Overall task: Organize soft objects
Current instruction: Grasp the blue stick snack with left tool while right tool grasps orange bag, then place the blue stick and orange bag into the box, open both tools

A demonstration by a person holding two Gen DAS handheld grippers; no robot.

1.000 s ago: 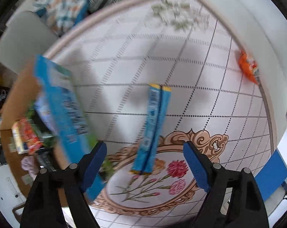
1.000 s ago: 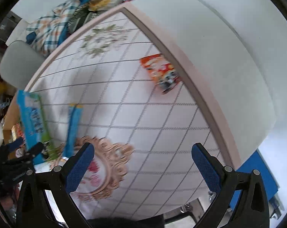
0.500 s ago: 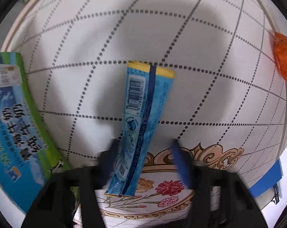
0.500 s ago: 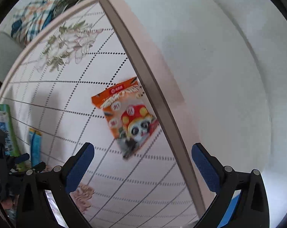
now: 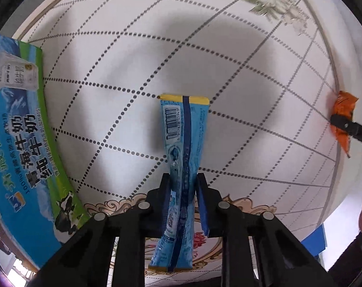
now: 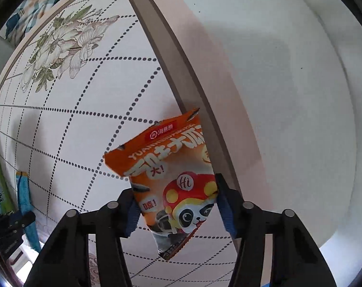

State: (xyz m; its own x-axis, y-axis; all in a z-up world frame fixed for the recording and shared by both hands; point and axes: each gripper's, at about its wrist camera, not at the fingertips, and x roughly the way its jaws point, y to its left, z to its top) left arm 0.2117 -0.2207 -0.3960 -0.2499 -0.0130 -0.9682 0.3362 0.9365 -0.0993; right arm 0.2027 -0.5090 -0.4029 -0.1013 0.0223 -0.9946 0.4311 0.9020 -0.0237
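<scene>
A long blue snack packet with a yellow end [image 5: 184,143] lies on the patterned table. My left gripper [image 5: 183,186] is shut on it, pinching it about the middle of its length. An orange snack bag with a panda picture [image 6: 173,179] lies at the table's edge by the white wall. My right gripper [image 6: 175,205] is shut on the bag, with a blue pad pressed against each of its sides. The bag also shows far right in the left wrist view [image 5: 343,119], and the blue packet far left in the right wrist view [image 6: 23,191].
A large blue and green milk carton box [image 5: 20,148] lies at the table's left. The white tablecloth [image 5: 133,71] has a dotted grid and flower prints. A white wall [image 6: 288,95] runs along the table's right edge. Checked fabric [image 6: 32,4] lies beyond the far edge.
Both grippers moved down and forward to the table. The left one closed on the blue packet. The right one reached the orange bag and closed on its sides.
</scene>
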